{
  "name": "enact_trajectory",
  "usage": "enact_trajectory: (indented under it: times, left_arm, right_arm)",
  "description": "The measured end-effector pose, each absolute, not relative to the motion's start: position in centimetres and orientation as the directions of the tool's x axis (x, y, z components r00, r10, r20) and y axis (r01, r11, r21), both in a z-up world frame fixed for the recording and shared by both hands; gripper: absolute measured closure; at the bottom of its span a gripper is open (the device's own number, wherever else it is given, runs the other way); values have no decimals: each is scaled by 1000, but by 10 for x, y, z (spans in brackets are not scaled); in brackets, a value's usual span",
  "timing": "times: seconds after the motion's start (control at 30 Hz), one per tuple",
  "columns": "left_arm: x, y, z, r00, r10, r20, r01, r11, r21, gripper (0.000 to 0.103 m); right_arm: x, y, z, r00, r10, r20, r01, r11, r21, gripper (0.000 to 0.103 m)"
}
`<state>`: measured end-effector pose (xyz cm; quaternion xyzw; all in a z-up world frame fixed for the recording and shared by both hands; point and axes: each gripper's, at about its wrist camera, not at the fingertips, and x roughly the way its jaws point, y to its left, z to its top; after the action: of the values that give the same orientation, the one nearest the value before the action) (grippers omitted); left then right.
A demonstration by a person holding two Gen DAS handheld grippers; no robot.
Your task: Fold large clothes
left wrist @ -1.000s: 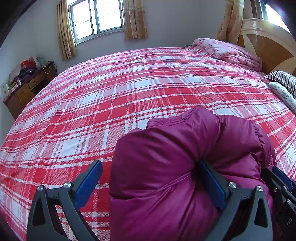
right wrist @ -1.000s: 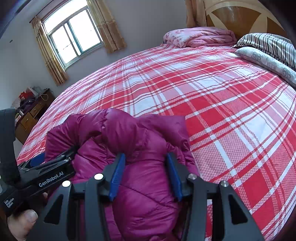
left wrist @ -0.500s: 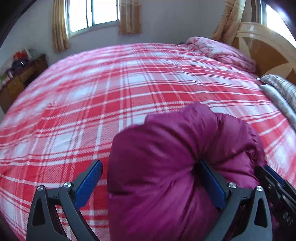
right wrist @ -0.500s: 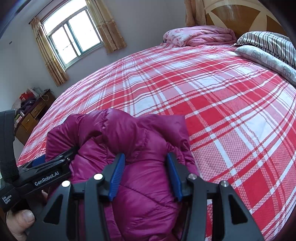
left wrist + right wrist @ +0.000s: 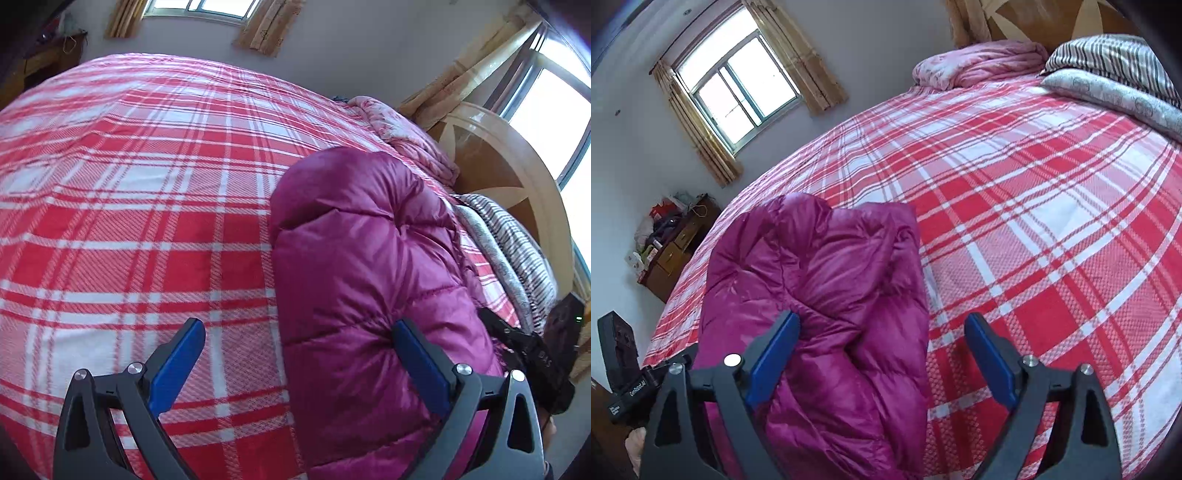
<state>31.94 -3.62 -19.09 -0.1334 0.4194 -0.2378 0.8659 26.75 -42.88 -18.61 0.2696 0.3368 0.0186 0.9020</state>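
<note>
Magenta quilted nylon fills your left wrist view: the puffer jacket (image 5: pixel 369 280) lies bundled on the red plaid bedspread (image 5: pixel 129 221), toward the right of the frame; your left gripper (image 5: pixel 303 354) stands with jaws wide, its right pad against the jacket's side, its left pad over bare bedspread, nothing clamped; striped pillows (image 5: pixel 517 243) sit by the headboard (image 5: pixel 498 155); in your right wrist view, the jacket (image 5: pixel 820 295) rests at the bed's near edge; your right gripper (image 5: pixel 882 354) has its jaws opening, the jacket's right half between them, the left pad touching fabric, the right pad clear; a cluttered dresser (image 5: pixel 672 247) stands below the window (image 5: pixel 738 92)
</note>
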Motion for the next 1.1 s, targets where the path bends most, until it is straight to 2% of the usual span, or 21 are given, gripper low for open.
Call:
enact_trajectory:
  times: [0.1,0.13,0.17,0.2,0.23,0.27,0.33,0.37,0.4,0.47,0.8,1.1]
  left_arm:
    - [317,-43,-196,498,-593,-633,335,805,-490,1]
    - [316,-44,-196,482,-617,-622,352,787,-507,1]
    - [314,-49,-197,468,-634,-616,376,773,-511,1]
    - [310,-55,-195,468,-638,-612,400,770,-497,6]
    - [305,-60,-191,459,-657,-598,431,753,-497,26]
    - [301,-63,-187,462,-654,-599,446,755,-481,29]
    - [293,-70,-176,481,-619,-621,464,781,-418,45]
    - [289,-69,-171,483,-615,-623,473,782,-406,50]
    - [287,-67,-167,489,-607,-626,476,787,-392,57]
    - [278,-59,-154,510,-587,-628,480,801,-358,60]
    - [235,27,-103,671,-459,-582,420,882,-211,61]
    - [210,114,-95,755,-298,-584,274,953,-133,61]
  right_arm:
    - [268,-428,-193,770,285,-571,96,833,545,25]
    - [270,-426,-197,755,347,-557,59,809,585,40]
    - [272,-425,-202,739,403,-540,41,772,634,49]
    - [270,-423,-204,738,415,-532,37,763,645,52]
    - [269,-420,-203,734,425,-529,22,764,645,60]
    - [267,-418,-202,732,440,-519,12,754,656,68]
    - [261,-414,-197,740,435,-513,11,755,655,73]
    - [258,-409,-193,744,428,-513,6,764,646,75]
    - [254,-404,-189,748,425,-510,-2,770,638,76]
    - [250,-393,-181,752,430,-499,-22,773,634,78]
    - [253,-301,-139,728,532,-433,-199,767,610,78]
    - [276,-192,-132,630,650,-425,-334,721,608,78]
